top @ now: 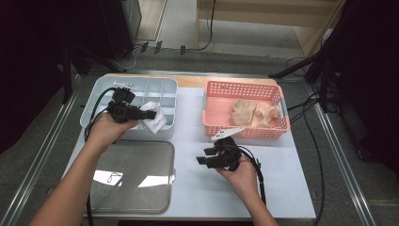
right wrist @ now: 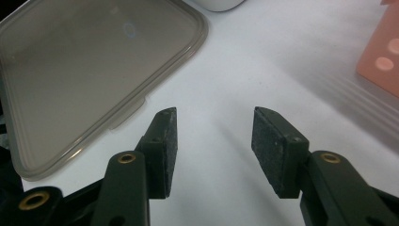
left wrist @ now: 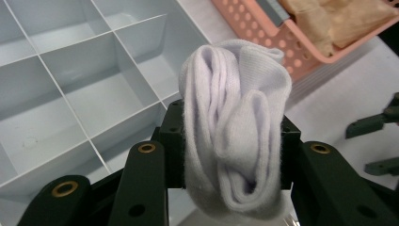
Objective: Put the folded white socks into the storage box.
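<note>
A rolled white sock (left wrist: 235,122) is pinched between the pads of my left gripper (left wrist: 230,146), which is shut on it. In the high view the left gripper (top: 149,114) holds the white sock (top: 153,117) over the right part of the grey divided box (top: 99,89). The grey divided box (left wrist: 70,70) lies below the sock, its compartments bare. My right gripper (right wrist: 214,141) stands open with nothing between its pads, low over the white table. The right gripper (top: 201,159) sits at the table's middle, pointing left.
A pink basket (top: 211,106) at the back right holds beige socks (top: 254,112). A translucent grey lid (top: 131,176) lies flat at the front left; the lid (right wrist: 84,70) is close to the right gripper. Table edges and metal rails run along both sides.
</note>
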A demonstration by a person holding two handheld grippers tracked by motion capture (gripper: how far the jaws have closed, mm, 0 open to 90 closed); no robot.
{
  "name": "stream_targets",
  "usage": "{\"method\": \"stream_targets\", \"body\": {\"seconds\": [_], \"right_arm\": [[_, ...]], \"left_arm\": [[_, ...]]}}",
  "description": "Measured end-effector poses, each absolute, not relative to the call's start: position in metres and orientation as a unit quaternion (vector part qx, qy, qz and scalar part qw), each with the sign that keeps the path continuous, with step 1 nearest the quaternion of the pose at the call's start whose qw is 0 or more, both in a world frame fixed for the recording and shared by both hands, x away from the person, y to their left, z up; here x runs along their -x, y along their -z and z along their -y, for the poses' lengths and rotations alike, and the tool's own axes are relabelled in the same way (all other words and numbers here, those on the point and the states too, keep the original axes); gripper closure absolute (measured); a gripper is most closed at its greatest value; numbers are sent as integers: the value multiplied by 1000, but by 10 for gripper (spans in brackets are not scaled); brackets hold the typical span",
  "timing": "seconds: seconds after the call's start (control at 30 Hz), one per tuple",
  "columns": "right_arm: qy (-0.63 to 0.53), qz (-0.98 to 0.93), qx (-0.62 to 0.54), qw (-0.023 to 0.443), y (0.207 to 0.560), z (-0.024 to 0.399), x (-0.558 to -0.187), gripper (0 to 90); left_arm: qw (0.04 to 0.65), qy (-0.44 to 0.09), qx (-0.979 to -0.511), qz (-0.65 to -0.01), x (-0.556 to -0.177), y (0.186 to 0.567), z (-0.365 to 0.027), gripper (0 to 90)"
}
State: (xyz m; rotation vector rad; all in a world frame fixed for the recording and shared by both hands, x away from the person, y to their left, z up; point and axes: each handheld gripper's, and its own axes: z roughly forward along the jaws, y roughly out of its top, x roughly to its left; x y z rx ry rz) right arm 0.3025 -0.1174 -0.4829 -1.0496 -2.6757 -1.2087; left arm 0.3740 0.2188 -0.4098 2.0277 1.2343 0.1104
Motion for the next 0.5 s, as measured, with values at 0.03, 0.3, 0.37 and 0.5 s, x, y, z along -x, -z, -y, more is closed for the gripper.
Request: {"method": "stream_targets", "body": {"seconds": [0.03, 0.3, 0.37, 0.5], "right_arm": [[387, 858, 337, 12, 483, 117, -303, 523], [386, 859, 336, 13, 484, 116, -302, 519], [385, 860, 335, 12, 484, 116, -302, 520], [385, 860, 335, 12, 484, 115, -302, 519]], "left_arm": [[370, -45, -793, -482, -376, 411, -218, 608], [353, -57, -793, -493, -396, 422, -204, 609], [349, -56, -794, -494, -400, 425, -199, 609], [349, -57, -795, -493, -403, 428, -190, 609]]}}
